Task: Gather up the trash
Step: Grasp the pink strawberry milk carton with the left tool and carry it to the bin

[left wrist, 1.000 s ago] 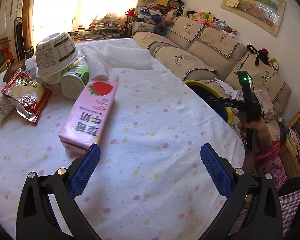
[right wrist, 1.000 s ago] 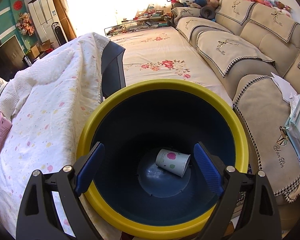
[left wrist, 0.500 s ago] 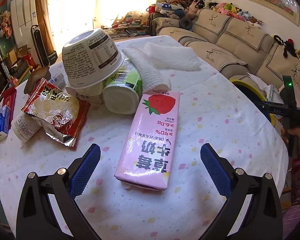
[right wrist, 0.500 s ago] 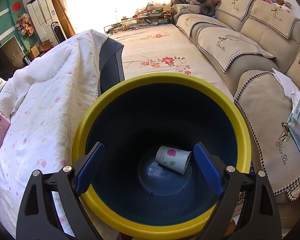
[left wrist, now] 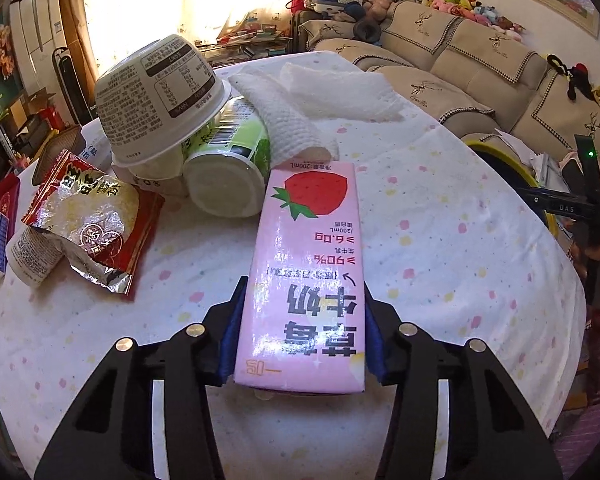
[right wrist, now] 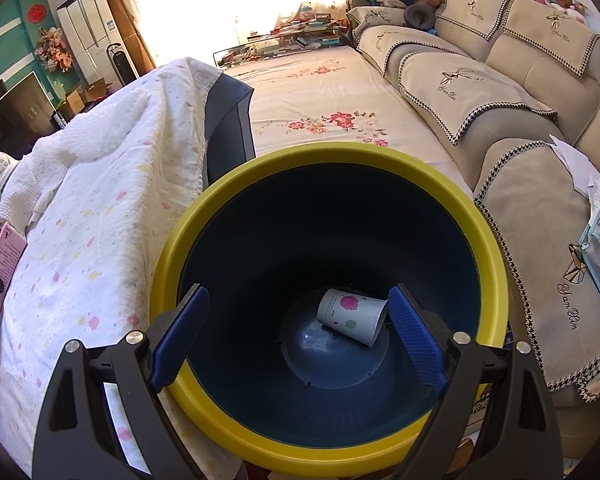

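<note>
On the table (left wrist: 440, 240), milk carton (left wrist: 306, 272) lies lengthwise, strawberry-end away.

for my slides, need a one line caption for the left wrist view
Left gripper closing around a pink milk carton on the table.

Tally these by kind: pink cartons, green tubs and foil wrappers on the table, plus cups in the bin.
Pink carton: 1
Green tub: 1
Foil wrapper: 1
Cup in bin: 1
Total: 4
</note>
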Available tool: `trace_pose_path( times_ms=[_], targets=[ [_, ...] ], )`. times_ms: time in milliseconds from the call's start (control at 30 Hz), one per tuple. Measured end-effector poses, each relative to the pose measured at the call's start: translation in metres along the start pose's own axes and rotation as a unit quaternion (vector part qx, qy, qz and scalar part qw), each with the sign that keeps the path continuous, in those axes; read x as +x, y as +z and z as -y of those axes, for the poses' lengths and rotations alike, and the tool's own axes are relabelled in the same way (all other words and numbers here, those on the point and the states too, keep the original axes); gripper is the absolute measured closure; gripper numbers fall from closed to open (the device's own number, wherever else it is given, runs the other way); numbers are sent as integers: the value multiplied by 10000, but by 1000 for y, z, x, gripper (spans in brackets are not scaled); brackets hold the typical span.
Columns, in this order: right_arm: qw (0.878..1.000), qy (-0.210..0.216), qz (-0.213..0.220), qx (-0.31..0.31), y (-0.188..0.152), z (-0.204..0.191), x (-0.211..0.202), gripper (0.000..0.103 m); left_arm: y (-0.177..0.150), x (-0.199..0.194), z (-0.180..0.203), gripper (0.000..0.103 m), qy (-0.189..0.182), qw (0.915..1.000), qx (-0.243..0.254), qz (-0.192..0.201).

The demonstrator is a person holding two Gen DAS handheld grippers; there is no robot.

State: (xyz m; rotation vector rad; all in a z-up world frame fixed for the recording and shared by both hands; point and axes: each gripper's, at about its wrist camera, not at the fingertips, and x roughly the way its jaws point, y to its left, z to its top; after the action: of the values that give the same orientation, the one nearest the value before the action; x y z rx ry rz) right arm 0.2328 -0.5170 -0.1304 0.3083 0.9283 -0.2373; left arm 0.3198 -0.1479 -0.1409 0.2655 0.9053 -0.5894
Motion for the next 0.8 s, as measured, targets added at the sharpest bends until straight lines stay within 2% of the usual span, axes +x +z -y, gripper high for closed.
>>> trace_pose_path(
  times_ms=[67,233,433,667,800],
  targets=[
    [10000,8,-1,21,-1,1,-1,17,-4,-9,8,54,48,9999,89,46],
    [10000,14,46,62,-3,6,-8,17,-11,-36,39,54,-164,9993,300,144],
    [9989,-126,402,190,-6,19,-35,17,8,-52,102,54,-630,9950,725,266],
    [9952,-307,841,390,-14,46,-81,17,55,-27,200,54,-1102,9816,1540,261],
    [9926,-485,986,523,-22,67,-103,17,86,-1,247,54,-1355,9749,1763,136]
  ],
)
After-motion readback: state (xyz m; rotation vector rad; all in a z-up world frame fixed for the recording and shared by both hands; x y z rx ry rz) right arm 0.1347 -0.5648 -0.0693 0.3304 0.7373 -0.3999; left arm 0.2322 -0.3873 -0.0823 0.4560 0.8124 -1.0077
